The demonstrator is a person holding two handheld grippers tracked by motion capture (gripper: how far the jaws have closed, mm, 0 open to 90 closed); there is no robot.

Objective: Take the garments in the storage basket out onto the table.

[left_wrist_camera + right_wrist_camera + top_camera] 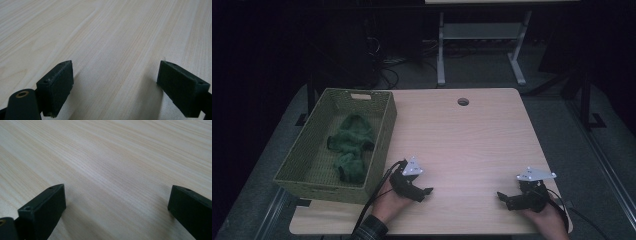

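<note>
Resting released on the table (472, 135), both tools hide their hands; basket (319, 175) cloth (351, 145) dim.

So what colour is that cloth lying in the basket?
Dark green; the cloth lies crumpled in the lighter olive-green woven basket, clearest in the high view.

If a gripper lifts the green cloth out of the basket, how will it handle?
Probably floppy: the green cloth lies crumpled in loose folds, so it would likely drape and dangle from one pinch point. It looks light for its bulk. It might drag on the woven basket wall rather than slide cleanly.
</note>
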